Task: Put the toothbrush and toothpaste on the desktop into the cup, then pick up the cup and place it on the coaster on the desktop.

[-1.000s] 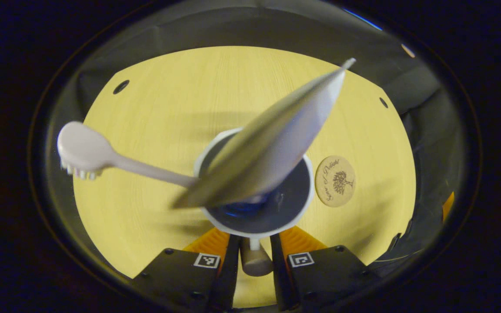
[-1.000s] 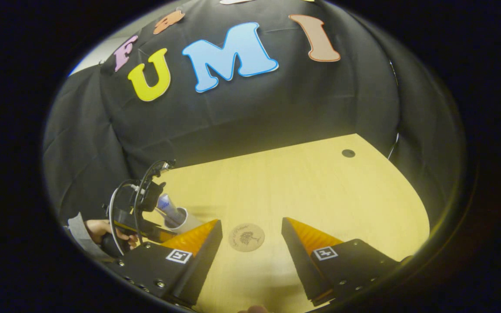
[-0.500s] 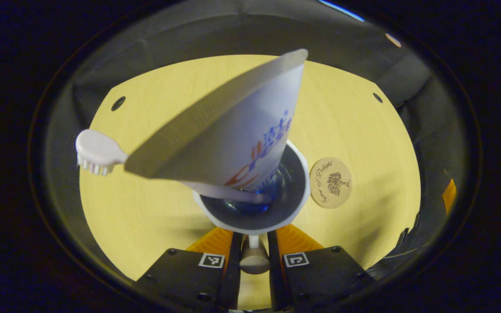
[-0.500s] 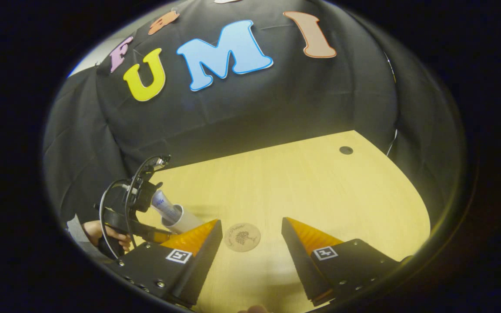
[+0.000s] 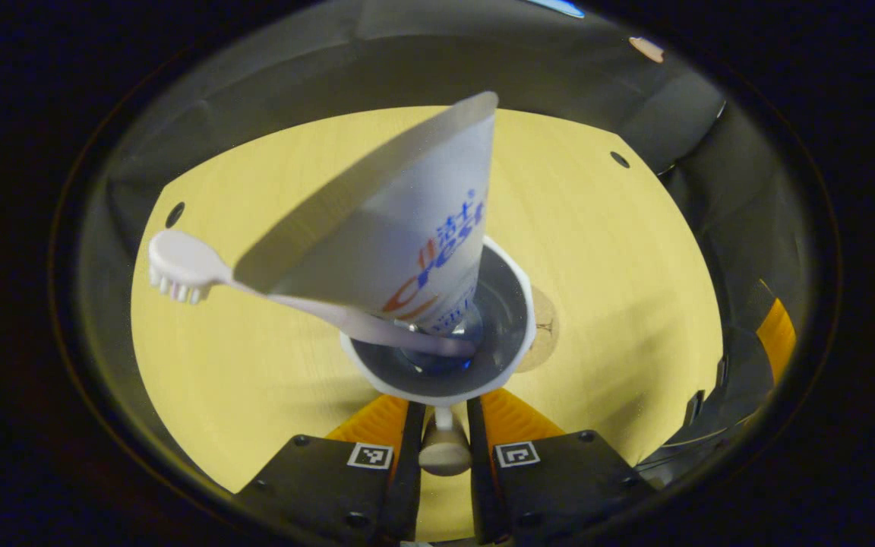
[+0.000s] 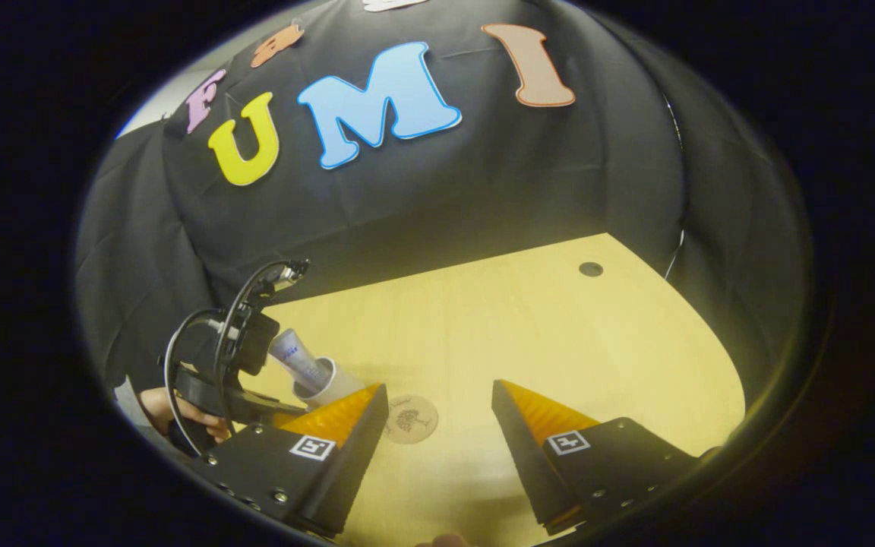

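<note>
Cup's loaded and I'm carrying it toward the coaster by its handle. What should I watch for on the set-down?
1. The left claw grips only the cup's small handle, so the cup could swing or tilt.
2. The toothpaste and toothbrush lean far out over the rim and may topple the cup when released.
3. The cup already hides part of the coaster, so centring is hard to judge; check the right gripper view, coaster.

A white cup (image 5: 510, 285), white toothbrush (image 5: 183, 266), blue-and-red-lettered white toothpaste tube (image 5: 415, 228), tree-printed tan coaster (image 6: 409, 419) and pale-yellow wood-grain desktop (image 5: 620, 251) are seen.
</note>
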The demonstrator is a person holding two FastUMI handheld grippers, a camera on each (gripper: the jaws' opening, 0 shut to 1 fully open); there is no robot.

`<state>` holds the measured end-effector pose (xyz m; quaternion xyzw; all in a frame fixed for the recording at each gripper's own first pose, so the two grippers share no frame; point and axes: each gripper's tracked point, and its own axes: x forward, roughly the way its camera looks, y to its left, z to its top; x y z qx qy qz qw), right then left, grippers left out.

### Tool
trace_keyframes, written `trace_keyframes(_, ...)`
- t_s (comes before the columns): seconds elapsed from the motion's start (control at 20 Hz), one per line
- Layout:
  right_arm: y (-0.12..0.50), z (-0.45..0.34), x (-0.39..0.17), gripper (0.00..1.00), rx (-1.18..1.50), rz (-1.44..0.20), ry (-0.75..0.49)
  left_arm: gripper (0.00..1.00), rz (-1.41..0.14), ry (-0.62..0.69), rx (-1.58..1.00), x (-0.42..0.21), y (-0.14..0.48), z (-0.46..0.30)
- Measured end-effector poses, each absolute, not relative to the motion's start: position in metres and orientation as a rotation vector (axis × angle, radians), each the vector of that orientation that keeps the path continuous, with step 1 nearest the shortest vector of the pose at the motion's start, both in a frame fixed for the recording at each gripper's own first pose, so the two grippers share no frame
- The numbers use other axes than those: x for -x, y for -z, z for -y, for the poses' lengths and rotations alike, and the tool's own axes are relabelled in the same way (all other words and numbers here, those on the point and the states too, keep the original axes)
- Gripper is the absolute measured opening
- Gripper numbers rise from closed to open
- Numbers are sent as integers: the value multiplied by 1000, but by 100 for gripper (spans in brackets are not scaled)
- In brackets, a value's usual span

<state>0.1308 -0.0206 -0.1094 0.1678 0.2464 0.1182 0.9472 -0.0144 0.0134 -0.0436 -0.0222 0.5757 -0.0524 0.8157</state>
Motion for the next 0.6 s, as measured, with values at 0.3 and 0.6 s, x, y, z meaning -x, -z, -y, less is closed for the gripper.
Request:
trace_keyframes(0.3,114,35,-129,86,-341,-511,-234,34,-1225,152,19,8,46,26)
trace_keyframes(0.6,119,43,-130,86,-344,-518,-240,34,-1216,142,31,4,44,32)
